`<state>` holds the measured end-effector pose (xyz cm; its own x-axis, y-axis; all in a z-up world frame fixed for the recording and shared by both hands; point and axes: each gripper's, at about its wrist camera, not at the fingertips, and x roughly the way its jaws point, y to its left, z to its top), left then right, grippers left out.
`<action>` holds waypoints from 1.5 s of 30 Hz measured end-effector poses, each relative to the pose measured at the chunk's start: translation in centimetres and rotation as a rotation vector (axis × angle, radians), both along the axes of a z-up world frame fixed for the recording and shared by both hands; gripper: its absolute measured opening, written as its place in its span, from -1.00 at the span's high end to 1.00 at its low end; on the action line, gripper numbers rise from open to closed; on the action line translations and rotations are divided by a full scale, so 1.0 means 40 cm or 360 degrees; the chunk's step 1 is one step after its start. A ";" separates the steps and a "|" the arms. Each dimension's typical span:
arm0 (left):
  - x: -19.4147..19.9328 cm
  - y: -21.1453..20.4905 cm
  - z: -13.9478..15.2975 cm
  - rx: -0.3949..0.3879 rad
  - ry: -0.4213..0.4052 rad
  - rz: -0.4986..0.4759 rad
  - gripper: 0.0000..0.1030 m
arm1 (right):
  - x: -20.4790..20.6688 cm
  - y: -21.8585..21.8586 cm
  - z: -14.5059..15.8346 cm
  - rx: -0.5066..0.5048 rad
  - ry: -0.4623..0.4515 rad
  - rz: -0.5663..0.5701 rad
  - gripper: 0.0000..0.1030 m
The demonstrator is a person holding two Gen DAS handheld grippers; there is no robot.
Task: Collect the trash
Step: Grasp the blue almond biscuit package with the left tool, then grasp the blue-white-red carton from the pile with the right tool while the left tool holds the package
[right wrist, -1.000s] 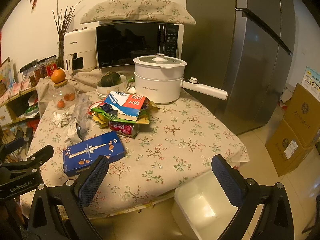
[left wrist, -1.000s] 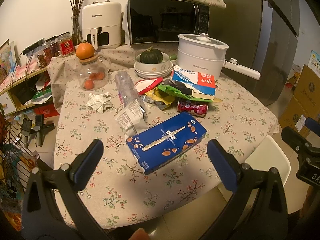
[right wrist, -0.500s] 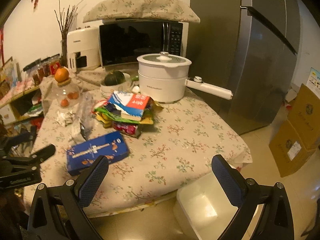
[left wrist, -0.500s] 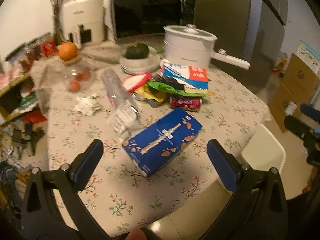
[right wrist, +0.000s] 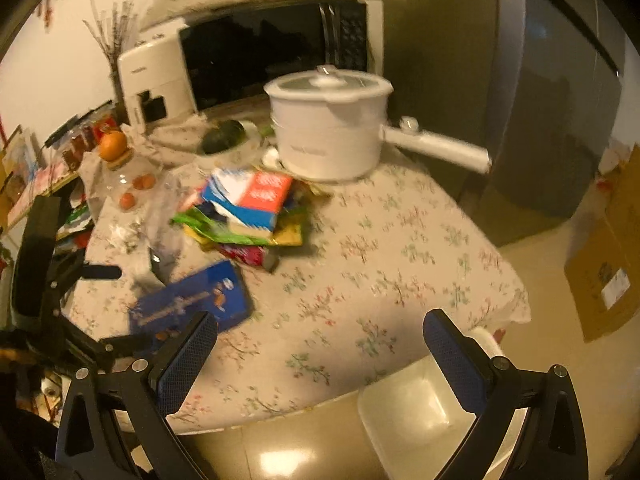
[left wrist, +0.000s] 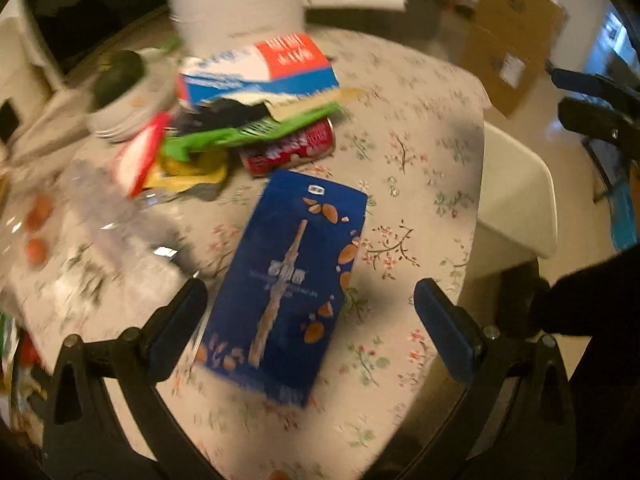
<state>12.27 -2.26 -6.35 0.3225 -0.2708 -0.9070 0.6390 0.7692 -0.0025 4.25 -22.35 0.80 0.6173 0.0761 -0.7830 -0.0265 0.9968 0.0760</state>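
Observation:
A flat blue snack box (left wrist: 290, 276) lies on the flowered tablecloth, just ahead of my open left gripper (left wrist: 310, 316); it also shows in the right wrist view (right wrist: 192, 306). Behind it lie a red can (left wrist: 290, 148), a green wrapper (left wrist: 248, 132), a blue, white and red carton (left wrist: 260, 66) and a clear plastic bottle (left wrist: 108, 208). My right gripper (right wrist: 320, 354) is open and empty above the table's near edge. A white bin (right wrist: 424, 412) stands on the floor below that edge and shows to the right in the left wrist view (left wrist: 516, 200).
A white electric pot (right wrist: 328, 120) with a long handle stands behind the trash pile. A bowl with a dark squash (right wrist: 224, 142), a glass jar with an orange on top (right wrist: 114, 146), a microwave (right wrist: 272, 52) and cardboard boxes (right wrist: 608, 272) surround the table.
My left gripper has moved forward and down towards the blue box, which now fills the middle of its view. My right gripper has shifted closer over the table edge. Both views are motion-blurred.

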 end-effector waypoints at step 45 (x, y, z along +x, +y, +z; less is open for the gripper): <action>-0.028 0.342 0.065 -0.0441 -0.0118 0.1017 -0.92 | 0.342 0.320 -0.053 -0.0250 0.0048 0.0252 -1.00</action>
